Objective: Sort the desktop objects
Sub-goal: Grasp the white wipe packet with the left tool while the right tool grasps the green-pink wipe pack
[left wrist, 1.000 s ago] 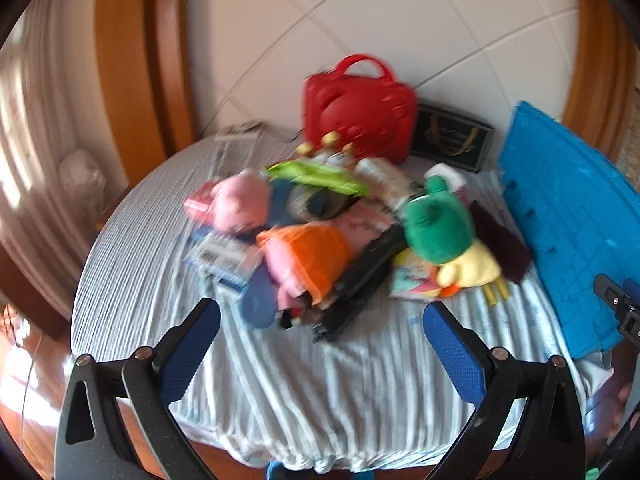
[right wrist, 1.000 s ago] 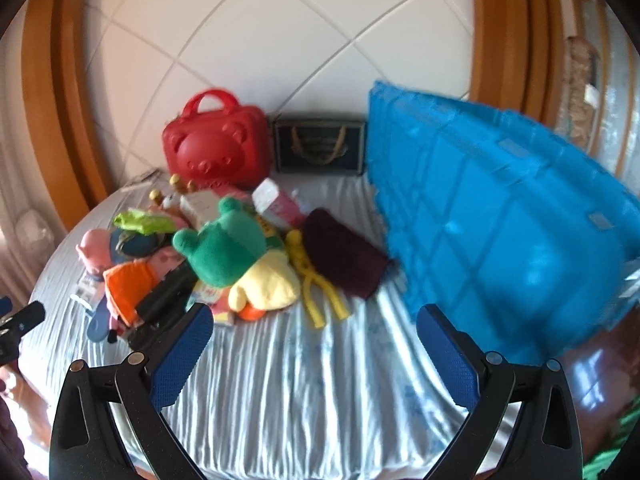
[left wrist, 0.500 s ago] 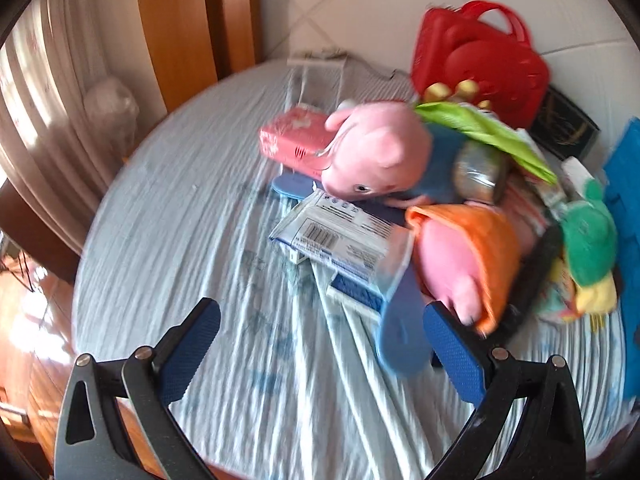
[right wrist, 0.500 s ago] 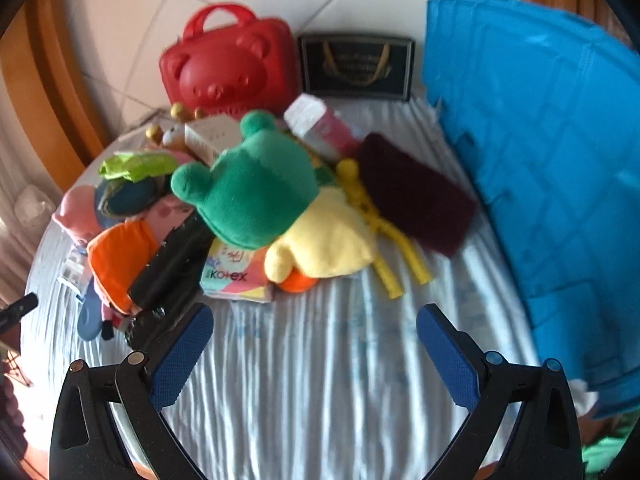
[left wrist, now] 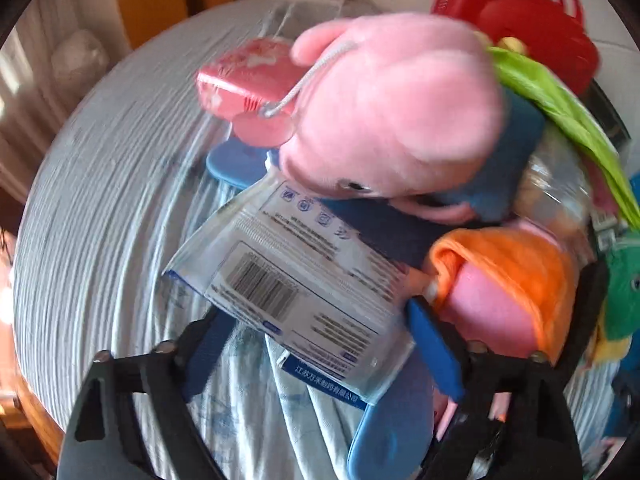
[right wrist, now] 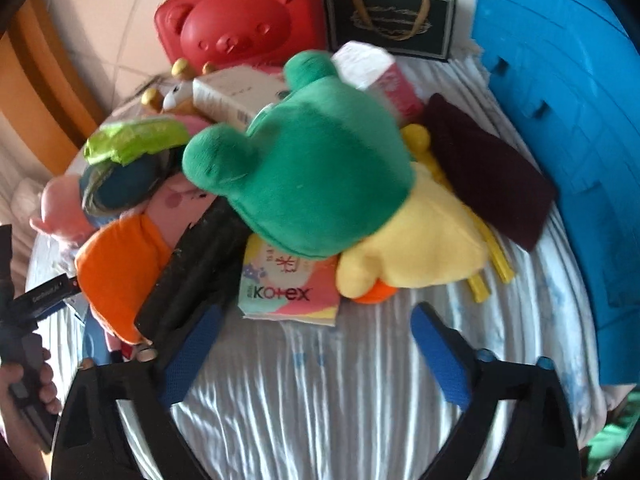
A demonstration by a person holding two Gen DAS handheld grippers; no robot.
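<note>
Both wrist views steep downward, close over pile; shared: orange plush (left wrist: 516, 276) (right wrist: 116, 268).

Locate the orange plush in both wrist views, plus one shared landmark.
Left wrist: orange plush at right of centre, just above the gripper's right-hand finger.
Right wrist: orange plush at lower left, left of the black bar.
Shared landmark: red bear case, top right in the left view; top centre-left in the right.
</note>
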